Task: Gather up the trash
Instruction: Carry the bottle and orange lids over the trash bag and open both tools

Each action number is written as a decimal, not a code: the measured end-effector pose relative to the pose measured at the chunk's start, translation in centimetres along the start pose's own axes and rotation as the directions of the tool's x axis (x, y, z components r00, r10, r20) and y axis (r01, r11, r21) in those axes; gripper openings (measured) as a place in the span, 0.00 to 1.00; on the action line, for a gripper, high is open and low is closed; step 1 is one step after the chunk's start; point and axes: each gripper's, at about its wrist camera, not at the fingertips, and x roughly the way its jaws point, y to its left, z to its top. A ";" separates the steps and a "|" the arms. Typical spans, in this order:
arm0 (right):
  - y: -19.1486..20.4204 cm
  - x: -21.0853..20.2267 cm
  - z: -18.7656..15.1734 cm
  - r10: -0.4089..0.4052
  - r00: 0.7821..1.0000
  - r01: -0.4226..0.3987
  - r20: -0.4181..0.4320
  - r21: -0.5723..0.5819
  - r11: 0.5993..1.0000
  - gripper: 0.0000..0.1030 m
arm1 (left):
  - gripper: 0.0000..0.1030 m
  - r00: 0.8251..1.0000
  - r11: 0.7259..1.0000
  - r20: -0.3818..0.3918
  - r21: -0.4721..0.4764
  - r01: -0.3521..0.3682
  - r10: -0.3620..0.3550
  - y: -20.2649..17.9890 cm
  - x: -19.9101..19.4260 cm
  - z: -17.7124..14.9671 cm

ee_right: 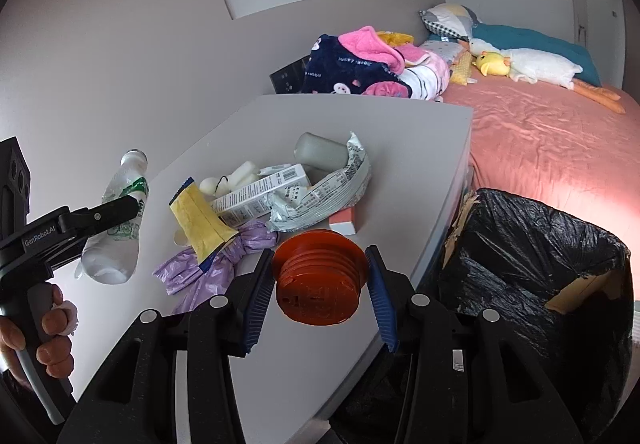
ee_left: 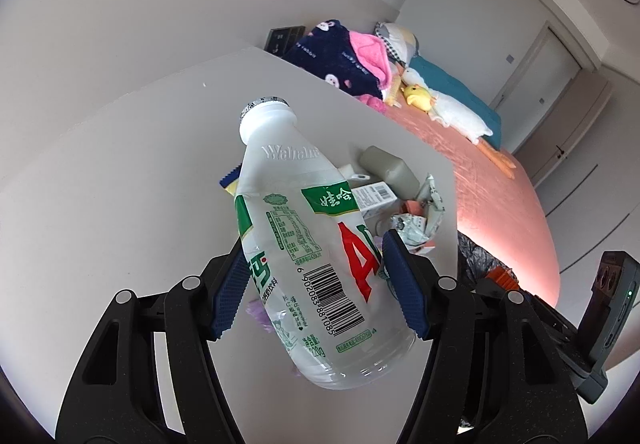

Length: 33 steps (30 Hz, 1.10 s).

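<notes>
While both tools are loaded, nothing in these views has yet gone into the bin, so the collecting looks early to midway. The left tool is clamped at a middling spread on an empty clear Wahaha drink bottle, its blue pads pressing the labelled sides, the white neck pointing away and the bottle held clear above the tabletop. From the right wrist view the same bottle hangs off the tabletop's left side, with the person's hand on the handle below it. The right tool holds a narrower grip on an orange ribbed plastic piece, pinched between its pads just above the tabletop's near edge.

The bin, a cardboard box lined with a black bag, stands on the floor just beside the tabletop's right corner, between it and the bed; its inside is dark and I cannot tell what it already contains.

Left on the tabletop is a heap: a crumpled lilac plastic bag, a yellow packet, a long white carton with a barcode, a torn silver wrapper, a grey-green cylinder, some white foam bits and a small pink-and-white box. By my reckoning, both held items need dropping in the bin, then several more trips.
</notes>
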 end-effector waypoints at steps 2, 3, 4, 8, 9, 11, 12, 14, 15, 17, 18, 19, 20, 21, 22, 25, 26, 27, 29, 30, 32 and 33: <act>-0.5 -0.7 -0.1 -0.008 1.000 0.008 0.009 0.005 1.000 0.46 | 0.61 1.000 1.000 -0.002 0.013 0.020 -0.020 -0.9 0.1 -0.1; -0.7 -1.0 -0.1 -0.013 1.000 0.012 0.012 0.008 1.000 0.46 | 0.61 1.000 0.999 -0.004 0.019 0.030 -0.030 -1.3 0.2 -0.2; -1.0 -1.2 -0.1 -0.018 1.000 0.017 0.016 0.011 1.000 0.46 | 0.61 0.999 0.999 -0.006 0.026 0.038 -0.038 -1.8 0.3 -0.2; -1.9 -2.2 -0.2 -0.035 0.999 0.034 0.030 0.025 0.999 0.46 | 0.61 0.997 0.996 -0.017 0.054 0.075 -0.074 -3.4 0.5 -0.4; -2.1 -2.4 -0.2 -0.039 0.999 0.038 0.032 0.029 0.999 0.46 | 0.61 0.996 0.995 -0.020 0.062 0.084 -0.083 -3.8 0.6 -0.5; -2.5 -2.8 -0.2 -0.047 0.998 0.046 0.038 0.034 0.998 0.46 | 0.61 0.995 0.992 -0.028 0.076 0.101 -0.099 -4.6 0.8 -0.6; -2.7 -3.0 -0.2 -0.051 0.998 0.050 0.040 0.036 0.998 0.46 | 0.61 0.994 0.991 -0.031 0.084 0.107 -0.105 -4.9 0.8 -0.6; -3.2 -3.5 -0.2 -0.059 0.997 0.057 0.047 0.042 0.997 0.46 | 0.61 0.993 0.988 -0.037 0.096 0.118 -0.114 -5.6 1.0 -0.7; -3.4 -3.7 -0.2 -0.062 0.997 0.060 0.051 0.045 0.997 0.46 | 0.61 0.992 0.987 -0.041 0.100 0.124 -0.121 -6.0 1.1 -0.8; -3.7 -4.2 -0.2 -0.070 0.996 0.067 0.059 0.050 0.996 0.46 | 0.61 0.990 0.984 -0.048 0.113 0.137 -0.133 -6.7 1.2 -1.0; -3.9 -4.4 -0.2 -0.074 0.995 0.070 0.063 0.053 0.996 0.46 | 0.61 0.989 0.982 -0.050 0.120 0.143 -0.138 -7.1 1.2 -1.1; -4.1 -4.5 -0.2 -0.078 0.995 0.074 0.067 0.058 0.996 0.46 | 0.61 0.988 0.980 -0.053 0.128 0.151 -0.145 -7.5 1.3 -1.2; -4.4 -4.8 -0.2 -0.083 0.994 0.079 0.071 0.062 0.995 0.46 | 0.61 0.987 0.978 -0.057 0.137 0.160 -0.153 -8.0 1.4 -1.2; -4.7 -5.0 -0.2 -0.088 0.993 0.083 0.076 0.067 0.994 0.46 | 0.61 0.985 0.975 -0.061 0.144 0.168 -0.161 -8.4 1.4 -1.3; -4.9 -5.3 -0.2 -0.093 0.992 0.088 0.080 0.072 0.994 0.46 | 0.61 0.983 0.972 -0.066 0.151 0.178 -0.169 -8.9 1.6 -1.3; -5.8 -6.1 -0.2 -0.113 0.989 0.105 0.093 0.089 0.990 0.46 | 0.61 0.978 0.965 -0.083 0.169 0.203 -0.191 -10.2 2.1 -1.5; -6.2 -6.4 -0.2 -0.120 0.988 0.111 0.097 0.096 0.989 0.46 | 0.61 0.976 0.962 -0.088 0.175 0.210 -0.198 -10.6 2.2 -1.6; -6.5 -6.6 -0.2 -0.127 0.987 0.116 0.100 0.102 0.988 0.46 | 0.61 0.974 0.959 -0.095 0.180 0.219 -0.205 -11.1 2.4 -1.6; -7.2 -7.1 -0.3 -0.141 0.984 0.129 0.105 0.114 0.985 0.46 | 0.61 0.968 0.952 -0.110 0.190 0.241 -0.223 -12.0 2.9 -1.7; -7.5 -7.4 -0.3 -0.148 0.983 0.135 0.107 0.120 0.983 0.46 | 0.61 0.966 0.948 -0.117 0.196 0.251 -0.231 -12.4 3.1 -1.8; -8.2 -7.8 -0.5 -0.163 0.981 0.148 0.109 0.132 0.980 0.46 | 0.61 0.960 0.940 -0.132 0.208 0.270 -0.246 -13.3 3.6 -2.0; -8.5 -8.0 -0.5 -0.170 0.979 0.155 0.110 0.138 0.978 0.46 | 0.61 0.957 0.937 -0.139 0.211 0.280 -0.254 -13.7 3.8 -2.2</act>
